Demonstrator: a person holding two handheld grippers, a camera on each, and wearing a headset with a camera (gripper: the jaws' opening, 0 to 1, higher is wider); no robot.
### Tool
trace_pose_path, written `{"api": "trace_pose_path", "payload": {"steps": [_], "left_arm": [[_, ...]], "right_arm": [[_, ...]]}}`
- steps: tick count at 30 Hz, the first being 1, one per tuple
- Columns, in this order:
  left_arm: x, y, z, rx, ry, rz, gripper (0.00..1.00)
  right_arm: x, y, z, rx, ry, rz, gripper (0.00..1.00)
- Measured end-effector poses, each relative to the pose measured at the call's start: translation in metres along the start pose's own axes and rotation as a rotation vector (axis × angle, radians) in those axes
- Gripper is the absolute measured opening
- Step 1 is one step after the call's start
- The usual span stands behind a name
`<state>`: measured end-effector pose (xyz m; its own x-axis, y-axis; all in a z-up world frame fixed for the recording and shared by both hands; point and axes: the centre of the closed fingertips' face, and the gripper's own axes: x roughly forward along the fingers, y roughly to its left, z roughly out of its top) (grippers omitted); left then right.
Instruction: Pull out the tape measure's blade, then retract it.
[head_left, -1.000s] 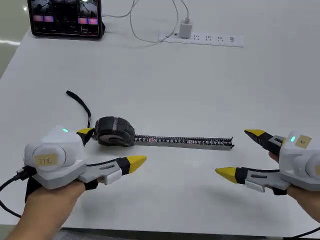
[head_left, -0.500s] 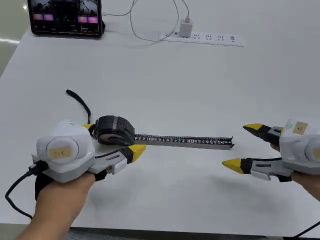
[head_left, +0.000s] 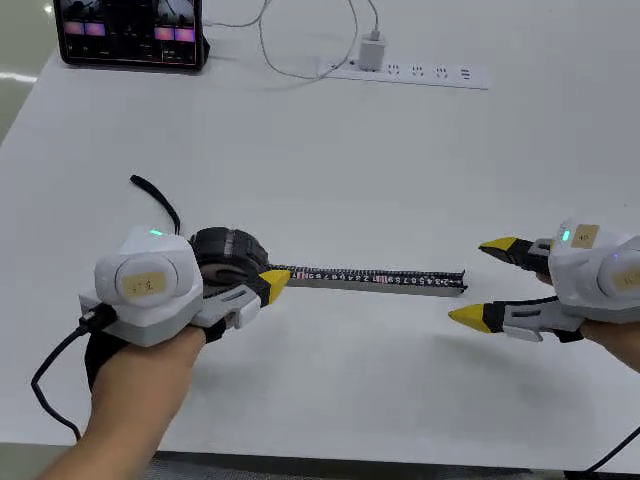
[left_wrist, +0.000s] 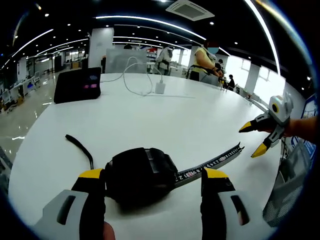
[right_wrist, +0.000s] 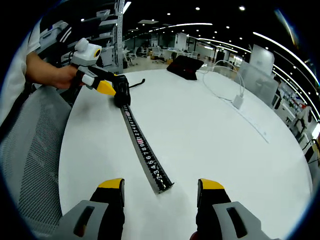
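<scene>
The tape measure's case (head_left: 228, 253) lies on its side on the white tabletop (head_left: 330, 160), and its blade (head_left: 375, 279) lies drawn out flat from the case, across to the person's right. The left gripper (left_wrist: 153, 175) is spread open around the case, one jaw at each side. In the left gripper view the near-side jaw looks to be against the shell, though I cannot say for sure that it touches. The blade leaves the case just inside the other jaw. At the far end from the case, the right gripper (head_left: 482, 281) is also open and holds nothing, and the blade's end hook (right_wrist: 165, 186) lies just short of the gap between its jaws. The case looks dark, compact and rigid with a ribbed, probably rubbery shell, so a squeeze across its flat sides should hold it without slipping. The blade is thin sprung steel, likely stiff along its length yet ready to kink if bent, and apt to whip back when let go. The hook is the sensible place to pinch it, so the return can be guided by holding that end. A black wrist strap (head_left: 155, 200) trails from the case on the side away from the blade, and could snag the left gripper. Well beyond the case, a power strip (head_left: 405, 74) with a charger (head_left: 371, 58), a white cable (head_left: 290, 75) and a tablet (head_left: 130, 35) sit clear of the blade's line.
</scene>
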<state>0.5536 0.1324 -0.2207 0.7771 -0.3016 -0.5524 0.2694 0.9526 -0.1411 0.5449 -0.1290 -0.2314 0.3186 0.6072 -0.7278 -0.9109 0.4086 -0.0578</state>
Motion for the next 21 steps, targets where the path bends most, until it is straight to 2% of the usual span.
{"api": "trace_pose_path", "payload": {"steps": [10,16,21], "left_arm": [[0.005,0.006,-0.002,-0.004,0.015,0.056,0.70],[0.008,0.009,-0.002,-0.043,0.021,0.075,0.68],[0.009,0.012,-0.004,-0.037,0.033,0.091,0.66]], "right_arm": [[0.005,0.000,-0.005,-0.042,0.053,0.060,0.53],[0.008,0.002,-0.011,-0.066,0.093,0.101,0.51],[0.009,0.001,-0.009,-0.078,0.102,0.118,0.49]]}}
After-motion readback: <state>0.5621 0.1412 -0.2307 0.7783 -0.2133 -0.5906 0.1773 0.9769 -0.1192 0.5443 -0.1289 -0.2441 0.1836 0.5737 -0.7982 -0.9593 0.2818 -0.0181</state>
